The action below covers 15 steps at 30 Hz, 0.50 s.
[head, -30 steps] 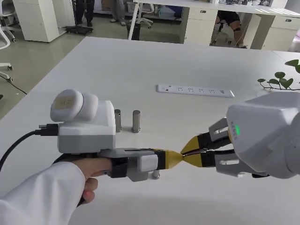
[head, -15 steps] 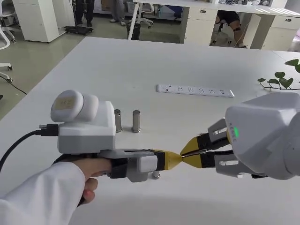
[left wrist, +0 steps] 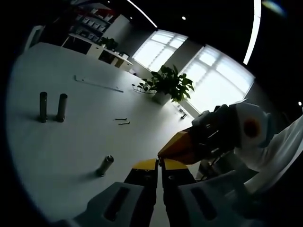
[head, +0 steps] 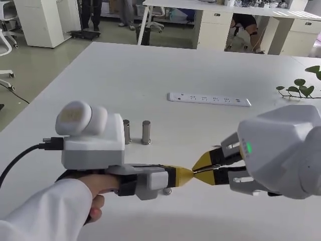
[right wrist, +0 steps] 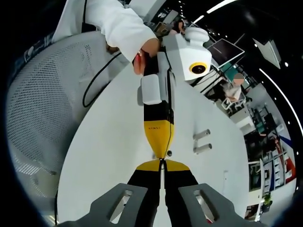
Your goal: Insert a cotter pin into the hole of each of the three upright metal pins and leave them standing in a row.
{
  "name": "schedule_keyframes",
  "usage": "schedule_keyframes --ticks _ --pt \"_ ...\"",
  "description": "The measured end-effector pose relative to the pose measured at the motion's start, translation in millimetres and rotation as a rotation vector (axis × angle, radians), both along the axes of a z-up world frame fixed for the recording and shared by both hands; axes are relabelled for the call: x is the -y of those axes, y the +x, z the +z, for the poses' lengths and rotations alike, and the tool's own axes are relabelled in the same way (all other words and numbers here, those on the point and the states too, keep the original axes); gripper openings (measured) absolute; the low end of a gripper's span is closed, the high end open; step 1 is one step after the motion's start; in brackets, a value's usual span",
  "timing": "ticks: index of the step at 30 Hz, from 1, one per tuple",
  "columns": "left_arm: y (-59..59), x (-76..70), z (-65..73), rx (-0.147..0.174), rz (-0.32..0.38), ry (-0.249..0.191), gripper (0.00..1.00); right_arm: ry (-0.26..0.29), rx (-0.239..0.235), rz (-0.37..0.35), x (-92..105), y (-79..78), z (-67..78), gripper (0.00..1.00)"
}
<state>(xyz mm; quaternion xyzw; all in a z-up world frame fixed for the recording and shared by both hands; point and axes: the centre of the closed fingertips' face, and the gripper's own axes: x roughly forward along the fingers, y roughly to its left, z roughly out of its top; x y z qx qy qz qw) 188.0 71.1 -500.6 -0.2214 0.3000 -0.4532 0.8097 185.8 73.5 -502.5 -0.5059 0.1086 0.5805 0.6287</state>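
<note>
Work surface: a white table [head: 150, 75], flat and matt. Standing on it near the middle are one upright metal pin [head: 126, 131] and a second upright pin [head: 146, 132] just beside it, not touching. A third pin [left wrist: 105, 165] lies on its side, well apart from the pair. One cotter pin [left wrist: 120, 119] and another cotter pin [left wrist: 125, 123] lie loose, close together. A white power strip [head: 209, 98] lies farther back. A leafy plant [left wrist: 165, 84] stands at the far edge.

Over the near part of the white table [head: 150, 70], the left gripper [head: 186, 174], held in a white-sleeved hand [head: 95, 203], meets the right gripper [head: 200, 167] tip to tip, yellow jaws closed. Two upright metal pins [head: 146, 132] stand side by side just behind. A power strip [head: 209, 99] lies toward the far edge.
</note>
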Motion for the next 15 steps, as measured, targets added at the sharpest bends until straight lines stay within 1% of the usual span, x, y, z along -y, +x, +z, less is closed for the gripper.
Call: schedule_keyframes --ticks 6,7,8,9,10,12,15 --pt "-0.8 -1.3 -3.1 -0.007 0.02 -0.001 0.0 -0.002 -0.008 0.002 -1.3 0.0 -3.8 0.0" --pt "-0.8 -2.0 -3.4 -0.017 0.025 -0.004 0.0 -0.001 -0.008 0.003 -1.3 -0.2 -3.8 0.0" --pt "0.3 -3.9 -3.8 -0.036 0.034 -0.013 0.0 0.005 -0.009 0.002 -2.4 0.2 -3.9 0.0" --pt "0.8 -4.9 -3.8 -0.043 0.038 -0.018 0.0 0.01 -0.011 0.001 -2.8 0.0 -3.8 0.0" --pt "1.3 -5.9 -3.7 -0.058 0.045 -0.024 0.0 0.016 -0.013 -0.002 -4.0 0.7 -3.5 0.0" --pt "1.7 -6.7 -2.8 -0.051 0.047 -0.023 0.0 0.021 -0.013 -0.004 -4.9 1.0 -2.8 0.0" --pt "1.3 -8.0 -3.1 -0.053 0.042 -0.012 0.0 0.026 -0.019 -0.001 -6.1 -0.1 -2.7 0.0"
